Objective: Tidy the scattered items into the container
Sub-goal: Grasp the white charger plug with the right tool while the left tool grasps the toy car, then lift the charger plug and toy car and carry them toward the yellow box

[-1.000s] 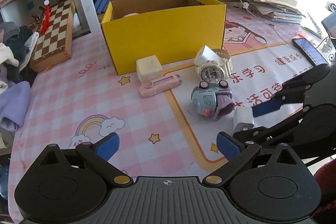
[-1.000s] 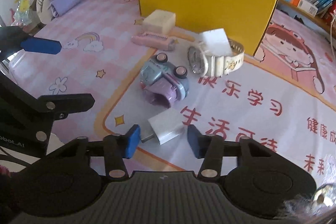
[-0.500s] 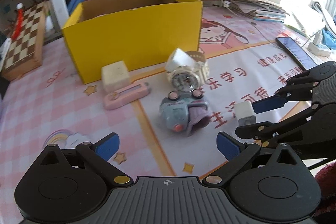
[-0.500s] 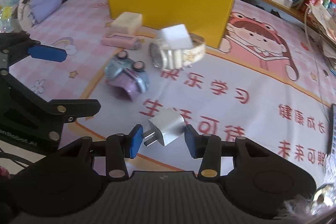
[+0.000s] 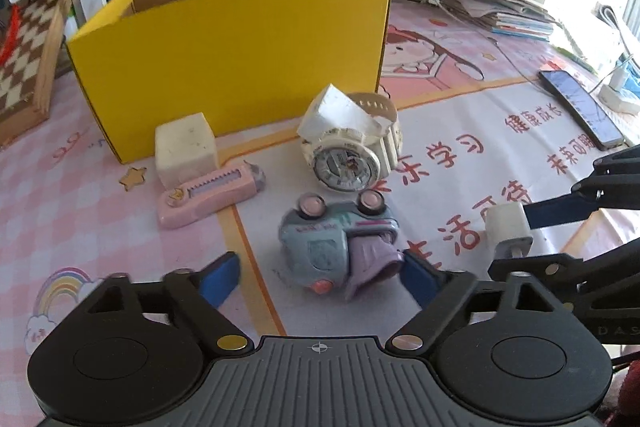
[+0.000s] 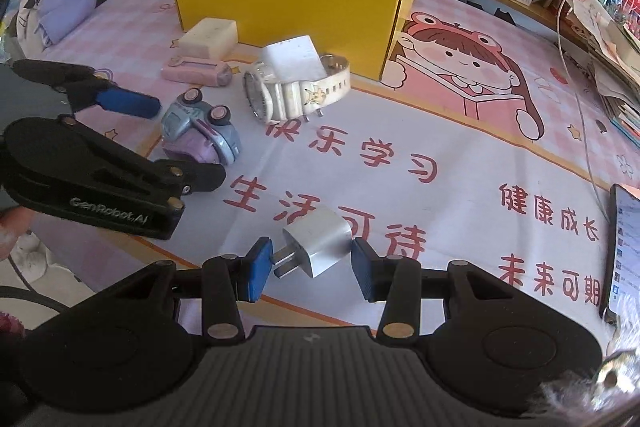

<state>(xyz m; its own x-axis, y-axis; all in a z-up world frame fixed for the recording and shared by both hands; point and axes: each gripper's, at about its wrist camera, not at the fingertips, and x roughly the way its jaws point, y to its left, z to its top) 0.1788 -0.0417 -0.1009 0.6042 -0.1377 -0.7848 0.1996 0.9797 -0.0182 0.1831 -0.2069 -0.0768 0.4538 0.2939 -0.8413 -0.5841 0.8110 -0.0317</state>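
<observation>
right gripper [image 6: 307, 269]: clamps white charger [image 6: 318, 247], now lifted off table | left gripper [image 5: 318, 277]: spread wide, now nearer toy car [image 5: 338, 247] before yellow box [image 5: 240, 67]

Your left gripper [image 5: 316, 273] sits wide open at the bottom of the frame, with the toy car [image 5: 340, 247] lying on its side between the blue pads. Right gripper [image 5: 516, 235] pokes in from the right edge, clamped on the white charger plug [image 5: 507, 227]. Watch [image 5: 352, 147], pink cutter [image 5: 210, 195] and cream block [image 5: 185, 149] sit mid-frame, just in front of the yellow box [image 5: 240, 67].
</observation>
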